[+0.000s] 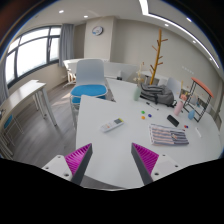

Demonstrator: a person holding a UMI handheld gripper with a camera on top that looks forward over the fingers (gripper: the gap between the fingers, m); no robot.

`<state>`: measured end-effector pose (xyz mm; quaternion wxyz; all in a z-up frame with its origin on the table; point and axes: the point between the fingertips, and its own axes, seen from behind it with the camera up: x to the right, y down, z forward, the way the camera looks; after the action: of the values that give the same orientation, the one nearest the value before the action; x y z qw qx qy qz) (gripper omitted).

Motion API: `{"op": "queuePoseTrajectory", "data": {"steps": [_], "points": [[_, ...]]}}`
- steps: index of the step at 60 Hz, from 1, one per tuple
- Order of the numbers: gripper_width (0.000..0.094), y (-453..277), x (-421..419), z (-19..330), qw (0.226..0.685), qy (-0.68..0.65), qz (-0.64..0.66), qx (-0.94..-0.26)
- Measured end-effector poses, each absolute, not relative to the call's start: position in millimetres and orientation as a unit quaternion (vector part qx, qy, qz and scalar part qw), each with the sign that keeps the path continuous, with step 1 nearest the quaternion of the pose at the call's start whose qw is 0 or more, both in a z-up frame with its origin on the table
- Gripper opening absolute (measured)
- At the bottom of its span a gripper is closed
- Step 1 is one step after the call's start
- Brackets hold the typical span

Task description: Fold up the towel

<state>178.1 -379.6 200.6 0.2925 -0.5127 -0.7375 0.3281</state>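
gripper (113,160): fingers spread apart, nothing between the magenta pads
towel: cannot be made out on the white table (120,140)
remote (113,125): 12 o'clock, just ahead of the fingers
blue chair (90,92): 11 o'clock, beyond the table

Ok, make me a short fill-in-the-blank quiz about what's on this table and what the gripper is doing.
1. The gripper fingers stand ____, holding nothing.
2. The remote control lies on the white ____ beyond the fingers.
3. The chair behind the table has a ____ seat.
4. High on the far wall hangs a round ____.

Missing words: open; table; blue; clock
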Motion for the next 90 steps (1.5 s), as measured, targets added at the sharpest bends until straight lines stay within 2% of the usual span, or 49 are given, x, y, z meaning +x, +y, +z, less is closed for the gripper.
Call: {"op": "queuePoseTrajectory", "data": {"steps": [17, 34, 55, 77, 90], "points": [[0.0851, -280.2, 157.4, 176.0, 0.341, -0.699, 0.289, -0.558], [0.0852, -209.4, 137.5, 144.3, 0.362, -0.666, 0.273, -0.592], [0.0852, -183.8, 45.7, 94.1, 0.372, -0.656, 0.293, -0.588], [0.085, -172.1, -77.5, 11.7, 0.367, -0.652, 0.296, -0.593], [0.0845, -165.9, -120.5, -12.0, 0.358, -0.654, 0.291, -0.599]]}}
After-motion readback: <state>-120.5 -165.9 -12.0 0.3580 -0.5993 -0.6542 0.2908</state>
